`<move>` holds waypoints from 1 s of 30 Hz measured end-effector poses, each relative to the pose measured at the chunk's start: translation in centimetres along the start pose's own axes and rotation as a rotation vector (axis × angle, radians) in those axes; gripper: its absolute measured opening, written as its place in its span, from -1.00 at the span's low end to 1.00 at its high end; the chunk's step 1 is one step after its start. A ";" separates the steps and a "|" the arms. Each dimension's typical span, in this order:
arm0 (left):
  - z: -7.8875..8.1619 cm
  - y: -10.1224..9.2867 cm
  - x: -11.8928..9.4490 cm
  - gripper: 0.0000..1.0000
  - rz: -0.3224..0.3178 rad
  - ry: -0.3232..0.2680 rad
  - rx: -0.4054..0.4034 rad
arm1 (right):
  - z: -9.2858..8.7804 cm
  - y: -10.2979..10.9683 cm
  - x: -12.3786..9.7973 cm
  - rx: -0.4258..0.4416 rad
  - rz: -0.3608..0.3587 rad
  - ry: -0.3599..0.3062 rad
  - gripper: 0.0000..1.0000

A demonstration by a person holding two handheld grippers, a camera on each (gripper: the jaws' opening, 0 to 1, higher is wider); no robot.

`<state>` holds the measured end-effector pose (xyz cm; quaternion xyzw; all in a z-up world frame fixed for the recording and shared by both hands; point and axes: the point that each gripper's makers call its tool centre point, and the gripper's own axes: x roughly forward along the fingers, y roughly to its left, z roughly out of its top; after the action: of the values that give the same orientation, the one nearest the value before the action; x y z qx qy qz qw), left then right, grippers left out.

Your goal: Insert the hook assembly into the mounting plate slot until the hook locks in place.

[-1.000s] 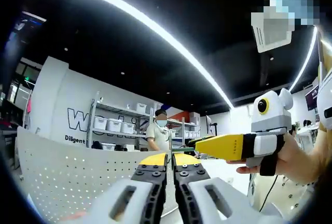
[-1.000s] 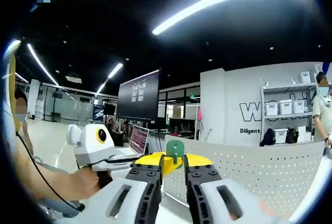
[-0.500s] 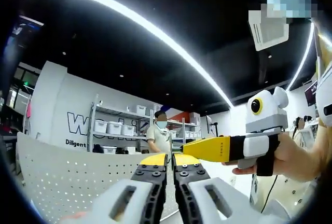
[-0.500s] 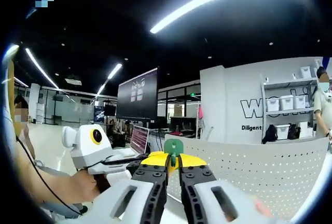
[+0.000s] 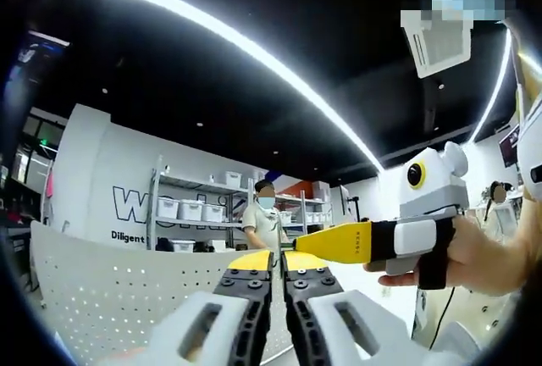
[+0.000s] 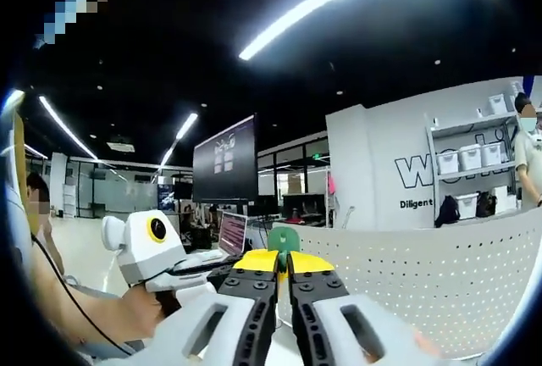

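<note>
Shelf rack [image 5: 190,213] at back wall carries white bins [image 5: 185,208]; contents not visible. We see the perforated mounting plate [image 6: 423,285] standing upright ahead. Right gripper [image 6: 282,266], jaws pinched on green hook assembly [image 6: 283,241], tip up, just in front of plate. Left gripper [image 5: 278,265] held level, jaws together, nothing seen between. Hand [image 5: 474,257] holds right gripper from the side.

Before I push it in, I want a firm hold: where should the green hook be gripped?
Grip the hook by its lower stem, from below, as the right gripper does: its rounded head stands clear above the jaw tips, likely free to insert.
</note>
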<state>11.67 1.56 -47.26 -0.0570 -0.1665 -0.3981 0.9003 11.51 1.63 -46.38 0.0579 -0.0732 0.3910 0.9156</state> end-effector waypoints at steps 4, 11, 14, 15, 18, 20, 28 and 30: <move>-0.5 0.3 0.1 -0.84 0.001 0.034 0.046 | -0.1 -0.4 0.0 0.041 -0.006 -0.020 -0.98; -2.1 1.0 -0.3 -0.63 0.034 0.103 0.039 | 0.3 -0.4 0.0 0.035 -0.021 -0.054 -0.98; -2.3 1.2 -0.6 -0.63 0.042 0.109 0.042 | 0.4 -0.6 0.0 0.032 -0.026 -0.054 -0.98; -2.4 1.2 -0.7 -0.62 0.042 0.113 0.044 | 0.3 -0.6 0.0 0.032 -0.025 -0.053 -0.98; -2.7 1.8 -1.0 -0.59 0.057 0.126 0.044 | 0.4 -0.7 0.0 0.030 -0.027 -0.058 -0.98; -3.0 2.2 -1.2 -0.59 0.066 0.144 0.041 | 0.4 -0.8 0.0 0.031 -0.031 -0.058 -0.98; -3.8 3.1 -1.6 -0.50 0.083 0.174 0.031 | 0.3 -1.0 -0.1 0.038 -0.033 -0.060 -0.98; -4.3 3.5 -1.7 -0.49 0.091 0.189 0.044 | 0.3 -1.2 -0.2 0.036 -0.039 -0.062 -0.98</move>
<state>14.27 4.07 -51.76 -0.0068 -0.0866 -0.3566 0.9302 12.25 0.58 -46.15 0.0880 -0.0934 0.3724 0.9192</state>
